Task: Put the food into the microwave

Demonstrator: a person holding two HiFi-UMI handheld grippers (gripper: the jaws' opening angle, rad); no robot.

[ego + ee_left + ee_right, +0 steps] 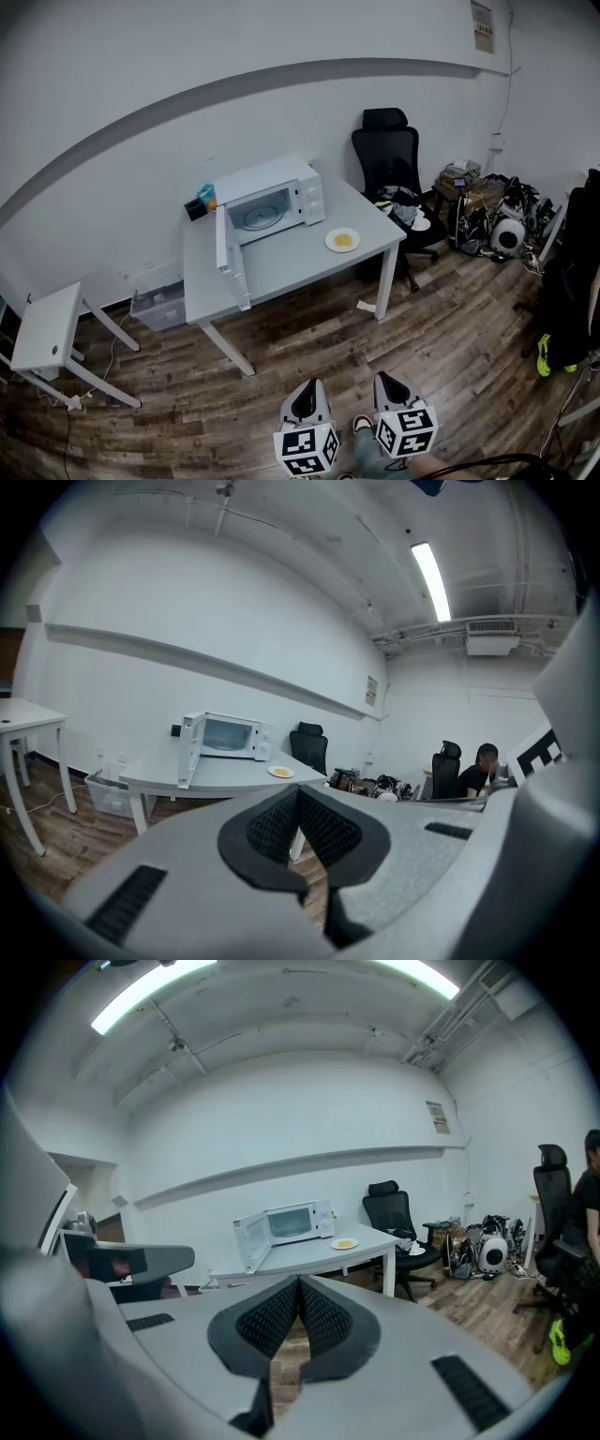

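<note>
Standing well back from the worktop (pixel 281 272) at this point, with both tongs held low in front of me down at 6 o'clock in the head view, noses aimed roughly at the job. The left tongs (pixel 298 803) are pinched fully together with nothing in them. The right tongs (pixel 299 1290) are the same: pads meeting, empty. Fair enough, there's nothing within reach to carry. The food (pixel 344 240) is a yellowish bit on a small white plate (pixel 330 243) out near the worktop's right front corner. That's about 4 o'clock from the microwave (pixel 281 192), near it but not touching. The microwave sits toward the back of the worktop, up around 12 o'clock from me. Its door (pixel 223 242) hangs wide open on the left side, so the cavity and turntable are bare and ready. I reckon that's why the plate is parked out in the open on the side away from the door, an easy grab and a short slide in. Nothing's started yet; I need to close the gap first.
</note>
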